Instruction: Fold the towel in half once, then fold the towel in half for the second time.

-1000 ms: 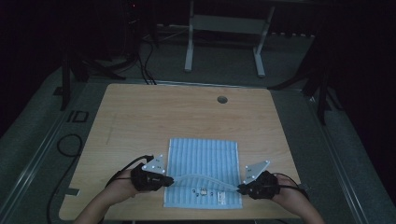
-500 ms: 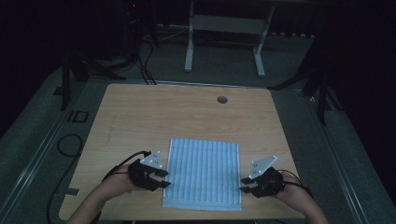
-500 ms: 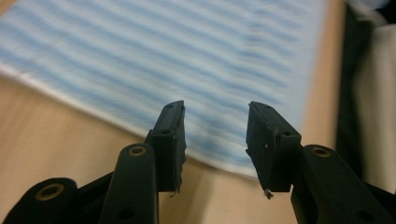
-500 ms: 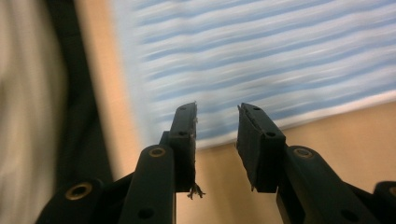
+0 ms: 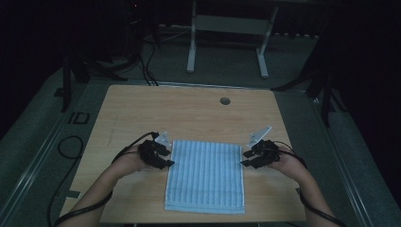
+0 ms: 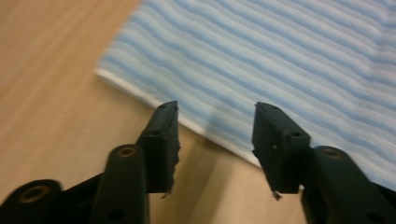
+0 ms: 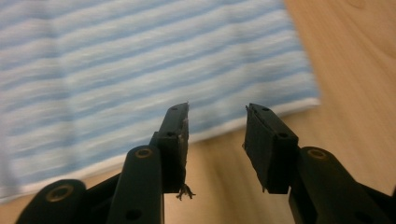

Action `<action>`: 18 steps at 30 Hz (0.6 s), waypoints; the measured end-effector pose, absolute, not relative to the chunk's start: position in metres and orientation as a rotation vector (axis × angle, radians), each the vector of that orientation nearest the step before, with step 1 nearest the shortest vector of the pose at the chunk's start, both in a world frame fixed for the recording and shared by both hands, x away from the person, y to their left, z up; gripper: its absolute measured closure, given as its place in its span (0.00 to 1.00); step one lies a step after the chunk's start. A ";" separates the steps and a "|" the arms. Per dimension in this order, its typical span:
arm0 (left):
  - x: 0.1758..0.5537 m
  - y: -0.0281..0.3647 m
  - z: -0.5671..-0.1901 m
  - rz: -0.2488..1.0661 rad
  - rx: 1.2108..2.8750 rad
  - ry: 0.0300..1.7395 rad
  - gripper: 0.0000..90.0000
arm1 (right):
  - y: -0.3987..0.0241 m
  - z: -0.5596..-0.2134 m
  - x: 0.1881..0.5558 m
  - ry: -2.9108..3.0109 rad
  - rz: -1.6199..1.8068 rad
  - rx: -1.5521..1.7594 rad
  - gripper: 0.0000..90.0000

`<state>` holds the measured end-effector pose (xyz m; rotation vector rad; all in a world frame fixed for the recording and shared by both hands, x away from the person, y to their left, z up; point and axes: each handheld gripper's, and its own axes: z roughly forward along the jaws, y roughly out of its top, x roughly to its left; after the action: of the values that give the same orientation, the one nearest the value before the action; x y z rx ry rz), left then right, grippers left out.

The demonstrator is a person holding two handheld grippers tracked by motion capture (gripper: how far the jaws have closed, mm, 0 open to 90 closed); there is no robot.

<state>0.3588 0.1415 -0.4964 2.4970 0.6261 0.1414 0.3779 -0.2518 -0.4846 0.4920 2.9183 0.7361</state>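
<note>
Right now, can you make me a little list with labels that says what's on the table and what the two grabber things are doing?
Cloth: light blue striped folded towel, lying flat near the front edge
Table: pale wooden table with a small round hole near the back
Left gripper: at the towel's left edge, jaws just been opening, nothing between them
Right gripper: at the towel's right edge, jaws just been opening, nothing between them
Towel hold: neither gripper grips it
Floor: black cables left of the table

Both my forearms come in from the near edge. My left gripper (image 5: 166,160) and right gripper (image 5: 246,160) point inward at each other, jaws just been opening, nothing between them.
</note>
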 end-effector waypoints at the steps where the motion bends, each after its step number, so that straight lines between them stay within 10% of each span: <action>1: 0.364 0.142 -0.495 0.156 2.500 0.641 0.56 | -0.253 -0.484 0.383 2.917 0.736 0.507 0.65; 18: 0.445 0.117 -0.516 0.136 2.564 0.763 0.45 | -0.236 -0.504 0.455 2.958 0.615 0.701 0.58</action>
<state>0.4448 0.1166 -0.5162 2.5641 0.7625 0.1364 0.4554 -0.2357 -0.5038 0.7006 2.9581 0.6151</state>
